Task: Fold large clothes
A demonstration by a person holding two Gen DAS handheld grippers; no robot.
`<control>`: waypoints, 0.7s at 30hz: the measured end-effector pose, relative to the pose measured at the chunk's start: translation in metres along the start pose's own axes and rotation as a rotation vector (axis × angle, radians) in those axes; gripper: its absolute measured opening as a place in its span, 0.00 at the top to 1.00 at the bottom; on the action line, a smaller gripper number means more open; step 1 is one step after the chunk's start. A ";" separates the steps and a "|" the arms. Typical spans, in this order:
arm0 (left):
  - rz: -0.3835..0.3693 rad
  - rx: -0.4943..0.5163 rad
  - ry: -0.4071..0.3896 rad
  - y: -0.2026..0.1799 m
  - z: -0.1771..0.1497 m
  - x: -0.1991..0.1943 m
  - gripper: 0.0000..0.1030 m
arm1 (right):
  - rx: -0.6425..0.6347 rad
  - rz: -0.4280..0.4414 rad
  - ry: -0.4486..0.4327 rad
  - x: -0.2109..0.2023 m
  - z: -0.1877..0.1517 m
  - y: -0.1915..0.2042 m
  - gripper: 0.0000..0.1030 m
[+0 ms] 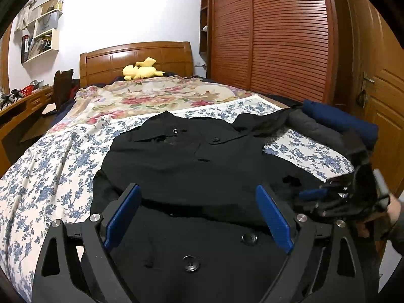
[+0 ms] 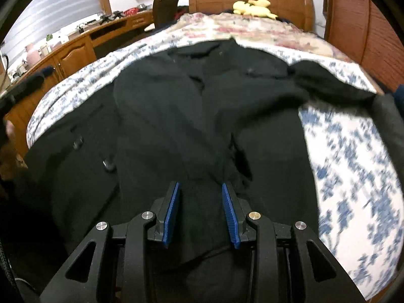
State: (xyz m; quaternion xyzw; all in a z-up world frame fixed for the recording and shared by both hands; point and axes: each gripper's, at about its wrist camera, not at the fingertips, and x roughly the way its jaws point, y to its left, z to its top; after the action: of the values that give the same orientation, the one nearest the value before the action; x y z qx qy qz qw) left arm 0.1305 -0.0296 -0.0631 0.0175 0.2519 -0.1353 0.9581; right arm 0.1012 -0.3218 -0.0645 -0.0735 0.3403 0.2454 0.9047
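Note:
A large black coat (image 1: 176,156) with big buttons lies front-up across the bed, collar toward the headboard. One sleeve (image 1: 262,123) reaches out to the right. My left gripper (image 1: 198,192) hangs wide open just above the coat's lower front, nothing between its blue pads. In the right wrist view the same coat (image 2: 202,101) fills the middle. My right gripper (image 2: 200,185) stands partly open low over the hem area, pads clear of the cloth. It also shows blurred at the right edge of the left wrist view as the right gripper (image 1: 325,194), with a hand behind it.
The bed carries a blue-flowered sheet (image 1: 50,176) and a floral blanket further back. Folded blue (image 1: 338,121) and grey (image 1: 310,123) clothes lie at the right edge. A yellow plush (image 1: 141,70) rests by the headboard. A wooden wardrobe (image 1: 272,38) stands right, a desk (image 2: 75,48) left.

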 end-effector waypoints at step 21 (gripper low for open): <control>-0.008 -0.034 0.055 0.012 0.008 0.099 0.10 | 0.008 0.045 -0.047 -0.009 -0.007 -0.004 0.61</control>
State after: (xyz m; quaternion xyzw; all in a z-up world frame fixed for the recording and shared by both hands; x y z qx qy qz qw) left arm 0.2205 -0.0438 -0.1052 0.0037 0.2807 -0.1344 0.9503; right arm 0.0938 -0.3310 -0.0639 -0.0566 0.3216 0.2659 0.9070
